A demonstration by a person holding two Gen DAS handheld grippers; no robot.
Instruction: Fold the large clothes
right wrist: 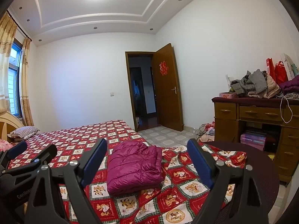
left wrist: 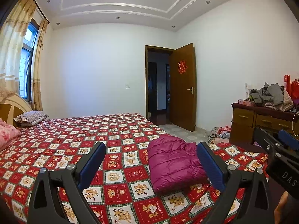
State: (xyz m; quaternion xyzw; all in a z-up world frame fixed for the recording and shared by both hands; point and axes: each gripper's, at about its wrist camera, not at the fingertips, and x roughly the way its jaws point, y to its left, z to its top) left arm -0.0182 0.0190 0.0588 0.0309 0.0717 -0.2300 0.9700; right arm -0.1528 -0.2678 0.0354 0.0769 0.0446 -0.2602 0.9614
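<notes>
Right wrist view: jacket point(right wrist: 133, 166) lies folded near the bed point(right wrist: 74, 140) corner, both grippers point(right wrist: 147, 160) point(left wrist: 151, 164) wide and empty above it; puffy fill may spring the folds open, or it may slide off.

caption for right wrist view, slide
Open right hand-held gripper hovers before folded magenta puffer jacket on teddy-print bedspread.
</notes>
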